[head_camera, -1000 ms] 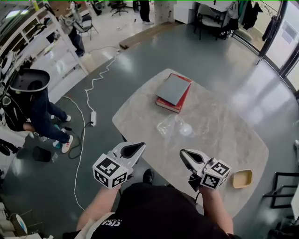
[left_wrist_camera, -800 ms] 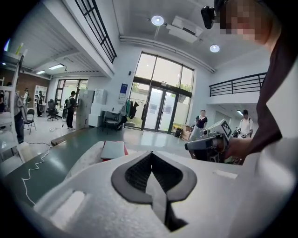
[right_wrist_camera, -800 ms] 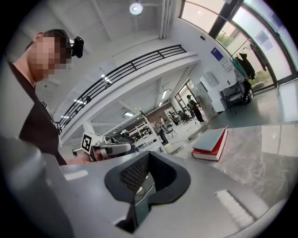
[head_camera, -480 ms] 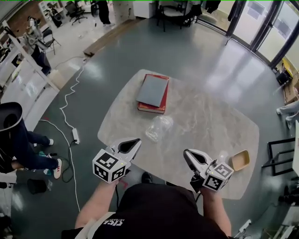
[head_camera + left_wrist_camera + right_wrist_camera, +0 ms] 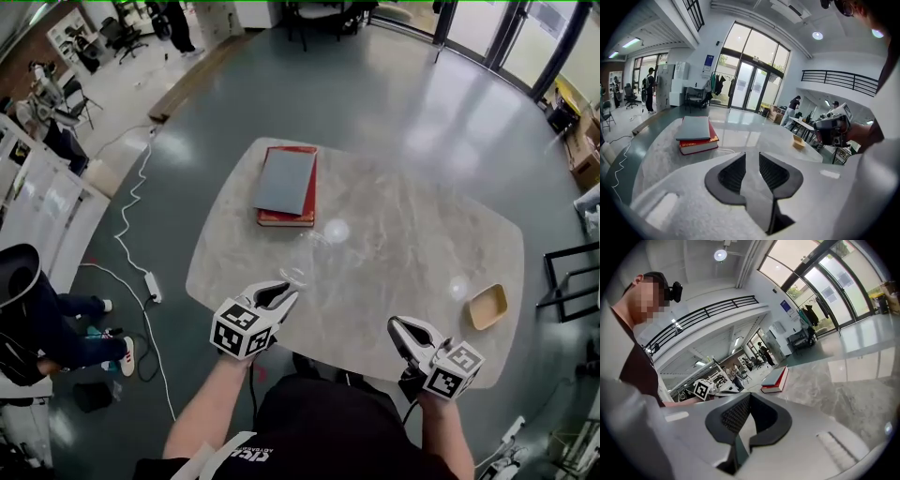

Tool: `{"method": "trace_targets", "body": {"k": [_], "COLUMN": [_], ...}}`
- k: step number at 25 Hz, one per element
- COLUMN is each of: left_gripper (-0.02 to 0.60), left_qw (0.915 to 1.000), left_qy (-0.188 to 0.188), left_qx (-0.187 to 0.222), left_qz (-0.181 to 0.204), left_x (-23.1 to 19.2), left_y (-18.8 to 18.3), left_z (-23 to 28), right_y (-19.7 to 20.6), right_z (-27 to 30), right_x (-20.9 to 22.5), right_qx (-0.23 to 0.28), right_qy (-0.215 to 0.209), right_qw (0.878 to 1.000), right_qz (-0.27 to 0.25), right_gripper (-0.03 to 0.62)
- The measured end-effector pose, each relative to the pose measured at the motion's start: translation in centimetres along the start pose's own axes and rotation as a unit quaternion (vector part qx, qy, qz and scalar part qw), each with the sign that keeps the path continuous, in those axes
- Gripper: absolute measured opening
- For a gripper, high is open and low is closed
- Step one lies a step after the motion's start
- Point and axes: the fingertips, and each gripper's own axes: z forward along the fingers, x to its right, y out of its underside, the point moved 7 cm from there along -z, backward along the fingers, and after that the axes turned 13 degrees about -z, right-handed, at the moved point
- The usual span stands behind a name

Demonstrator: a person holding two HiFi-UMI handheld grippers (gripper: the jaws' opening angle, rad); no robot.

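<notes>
The left gripper (image 5: 284, 292) hangs over the near left edge of the marbled table (image 5: 403, 234). In the left gripper view its dark ribbed fingers (image 5: 733, 173) stand a narrow slit apart with nothing between them, only bare tabletop showing through the gap. Just beyond its tip lies a crumpled piece of clear plastic (image 5: 302, 255). It is faint against the stone and not touched by the gripper, as far as the head view shows. The right gripper (image 5: 396, 325) is held at the near right edge of the table, well apart from the left one. In the right gripper view its fingers (image 5: 736, 414) meet at the tips and hold nothing. The thing nearest to it is a small tan dish (image 5: 488, 307), which sits close to the table's right edge, beyond and to the right of that gripper and apart from it. The same dish shows small and far off in the left gripper view (image 5: 799, 140). At the far left part of the table a grey book (image 5: 284, 178) lies flat on top of a red book (image 5: 285, 218), whose cover sticks out along the right side and near end. Both gripper views look towards this stack. Around the table is a glossy grey floor (image 5: 394, 94), with a white cable (image 5: 131, 220) trailing along it at the left.
</notes>
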Motion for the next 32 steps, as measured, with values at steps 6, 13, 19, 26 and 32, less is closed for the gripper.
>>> {"method": "trace_targets", "body": {"k": [6,13,19,26,32], "left_gripper": [0.15,0.167,0.167,0.167,0.167], "left_qw": [0.9966,0.9877,0.9814,0.9674,0.9566], "left_qy": [-0.013,-0.036,-0.041,-0.056,-0.063], "left_qx": [-0.076,-0.142,-0.175,-0.214,-0.245], "left_qz": [0.03,0.053,0.068,0.124,0.145], "left_x": [-1.6,-4.6,-5.4,-6.0,-6.5], "left_y": [2.3,4.5,5.2,6.9,8.5], "left_z": [4.6,8.7,10.8,13.1,14.8], "right_y": [2.4,3.6,2.7,0.7,0.7], "right_z": [-2.3,-3.3,-3.2,-3.5,-5.1], "right_x": [1.0,1.9,1.6,1.1,0.8], "right_qx": [-0.018,-0.025,-0.022,-0.003,0.016], "right_qy": [0.034,0.053,0.054,0.061,0.072], "right_qw": [0.999,0.997,0.998,0.998,0.996], "right_qz": [0.032,0.046,0.04,0.018,0.04], "right_gripper": [0.002,0.002,0.002,0.002,0.002]}}
